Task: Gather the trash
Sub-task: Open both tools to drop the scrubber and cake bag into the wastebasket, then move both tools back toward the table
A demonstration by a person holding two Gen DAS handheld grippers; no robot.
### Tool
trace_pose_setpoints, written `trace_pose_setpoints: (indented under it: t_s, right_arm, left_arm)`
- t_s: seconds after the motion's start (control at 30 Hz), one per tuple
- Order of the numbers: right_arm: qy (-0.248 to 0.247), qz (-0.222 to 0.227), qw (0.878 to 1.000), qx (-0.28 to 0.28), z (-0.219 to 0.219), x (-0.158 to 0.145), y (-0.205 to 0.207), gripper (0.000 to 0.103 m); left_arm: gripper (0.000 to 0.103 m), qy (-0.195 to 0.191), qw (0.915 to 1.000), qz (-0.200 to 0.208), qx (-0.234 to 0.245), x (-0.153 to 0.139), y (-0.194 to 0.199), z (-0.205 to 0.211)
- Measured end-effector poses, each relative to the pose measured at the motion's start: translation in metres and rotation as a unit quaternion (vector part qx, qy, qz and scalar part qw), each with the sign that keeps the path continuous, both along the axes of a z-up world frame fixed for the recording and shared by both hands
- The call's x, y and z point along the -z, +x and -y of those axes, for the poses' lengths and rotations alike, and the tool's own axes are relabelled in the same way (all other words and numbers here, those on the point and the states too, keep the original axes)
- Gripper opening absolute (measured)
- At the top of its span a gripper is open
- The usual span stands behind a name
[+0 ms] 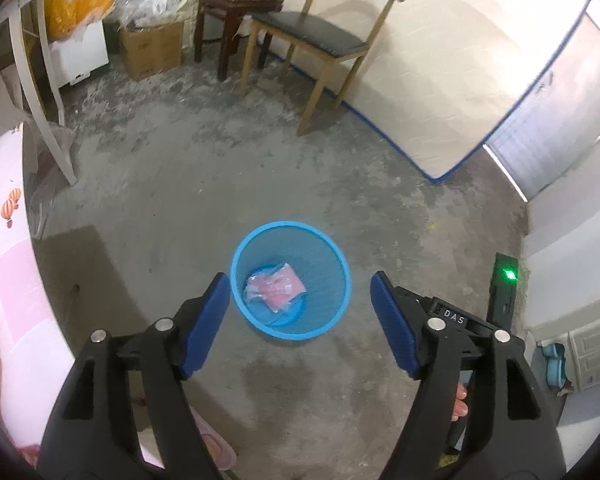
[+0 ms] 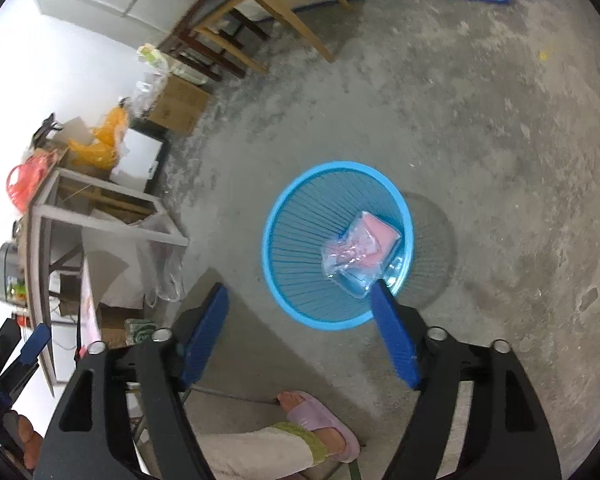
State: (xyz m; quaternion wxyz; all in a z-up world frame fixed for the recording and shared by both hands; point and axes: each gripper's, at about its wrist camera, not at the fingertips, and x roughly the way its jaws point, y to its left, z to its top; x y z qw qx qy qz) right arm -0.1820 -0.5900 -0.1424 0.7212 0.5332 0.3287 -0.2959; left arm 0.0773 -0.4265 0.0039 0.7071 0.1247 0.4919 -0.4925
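A pink packet [image 2: 362, 246] in clear wrap already lies inside the blue bin [image 2: 278, 216]. Both the left gripper [image 1: 300, 322] and right gripper [image 2: 300, 330] gape wide, holding nothing; any remaining trash seems out of view.

Both views are fisheye, with straight edges bowed and black vignette at the corners. Light is soft and even indoors; the wall [image 2: 60, 80] at the left of the right wrist view is blown out to white, and the mattress [image 1: 400, 60] in the left wrist view glares pale. The bin [image 2: 300, 308] throws a faint round shadow on the floor [image 2: 500, 160] to its right. Focus is mildly soft throughout, with smear toward the rims; a green lamp [image 1: 510, 274] blooms
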Motion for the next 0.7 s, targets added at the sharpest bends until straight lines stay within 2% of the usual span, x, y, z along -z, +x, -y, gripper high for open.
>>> trace_pose_setpoints:
  t_s: [0.2,0.37,0.5,0.7]
  right_arm:
    - [-0.047,0.027,0.997,-0.051,-0.035,-0.054,0.014,0.08]
    - [-0.093,0.058,0.988,-0.113,-0.076,-0.103,0.044,0.083]
    - [-0.118,0.082,0.975,-0.17,-0.112,-0.13,0.073,0.086]
    - [-0.13,0.111,0.948,-0.269,-0.179,-0.154,0.129,0.087]
  left_arm:
    - [0.073,-0.054,0.9981,0.026,0.013,-0.044,-0.029,-0.054]
    - [0.077,-0.096,0.9935,0.061,0.006,-0.075,-0.042,-0.11]
    - [0.08,-0.112,0.9895,0.091,-0.008,-0.089,-0.045,-0.159]
    - [0.082,-0.116,0.981,0.127,-0.091,-0.089,-0.024,-0.259]
